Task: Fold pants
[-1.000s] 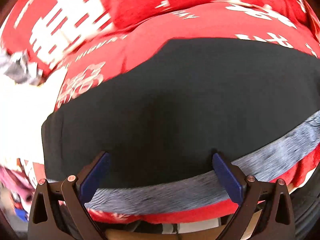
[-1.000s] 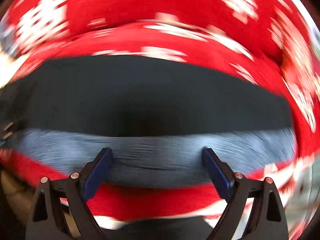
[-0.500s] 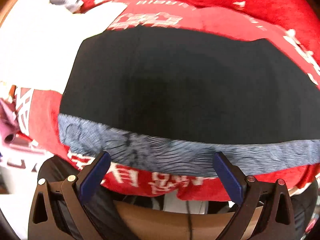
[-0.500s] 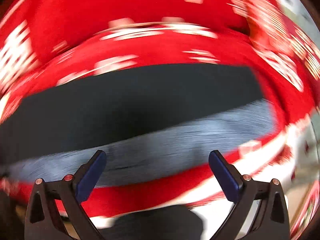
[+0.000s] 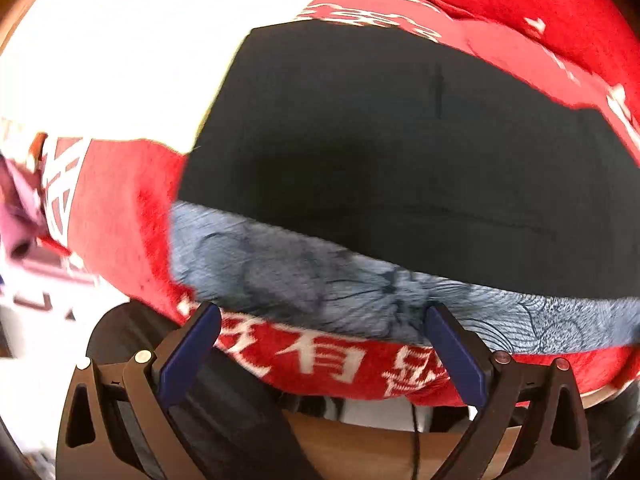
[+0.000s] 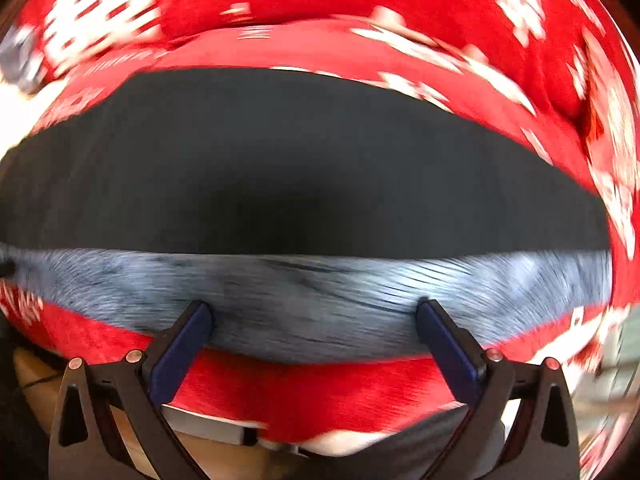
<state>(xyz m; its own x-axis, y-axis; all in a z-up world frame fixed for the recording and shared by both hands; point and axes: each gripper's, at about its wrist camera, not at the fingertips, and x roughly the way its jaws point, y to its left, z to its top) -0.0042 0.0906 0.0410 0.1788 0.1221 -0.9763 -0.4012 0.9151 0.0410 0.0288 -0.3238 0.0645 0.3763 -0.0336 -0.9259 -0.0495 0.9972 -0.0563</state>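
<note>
A second ago the left camera saw only dark cloth across its middle; now the left end of the black pants [image 5: 400, 152] is in view, with a white sheet [image 5: 120, 60] beyond it. The pants lie folded flat on a red blanket with white characters [image 5: 120, 220], their long axis running side to side, a blue-grey patterned band [image 5: 320, 280] along the near edge. The left gripper [image 5: 320, 344] and the right gripper [image 6: 312, 336] both hang spread wide above that edge, gripping nothing. No containers show.
</note>
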